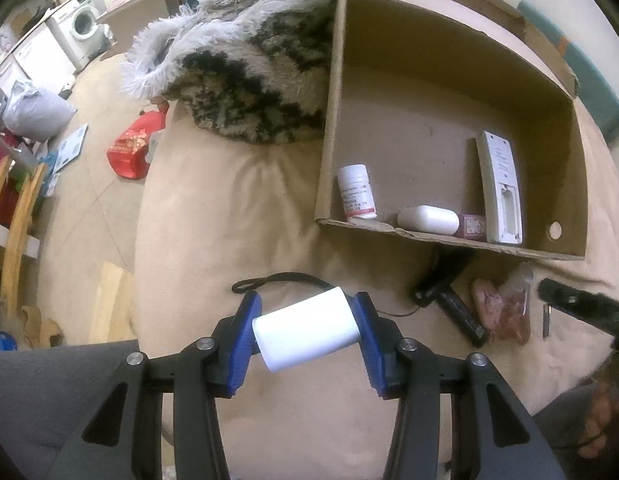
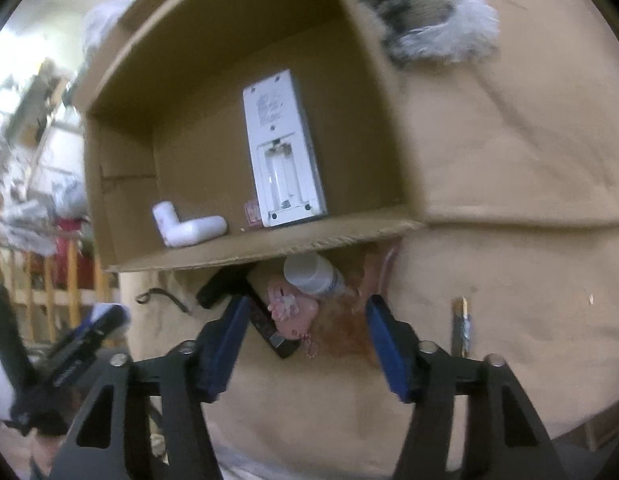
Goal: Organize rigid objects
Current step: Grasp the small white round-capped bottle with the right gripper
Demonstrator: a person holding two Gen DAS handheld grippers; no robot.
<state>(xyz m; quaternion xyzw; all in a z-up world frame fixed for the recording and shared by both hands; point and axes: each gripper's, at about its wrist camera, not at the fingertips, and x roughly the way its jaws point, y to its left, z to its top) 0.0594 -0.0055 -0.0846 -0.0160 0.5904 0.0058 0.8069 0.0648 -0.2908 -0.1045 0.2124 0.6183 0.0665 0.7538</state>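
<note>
Left wrist view: the left gripper [image 1: 307, 328] clamps a white cylinder [image 1: 305, 330] crosswise between its 2 blue pads, above the beige cushion [image 1: 213, 216]. The step is probably to carry it to the cardboard box [image 1: 329, 120], which calls for clearing the front wall before lowering and aiming for bare floor behind the pill bottle [image 1: 356, 191].

Right wrist view: the right gripper [image 2: 305, 340] stands part open, gripping nothing. The pink trinket [image 2: 291, 308] and a black bar [image 2: 269, 330] lie between its fingers, just outside the box's front edge; a small plastic bottle [image 2: 313, 276] lies just beyond. Closing on 1 item only would be the care here.
</note>
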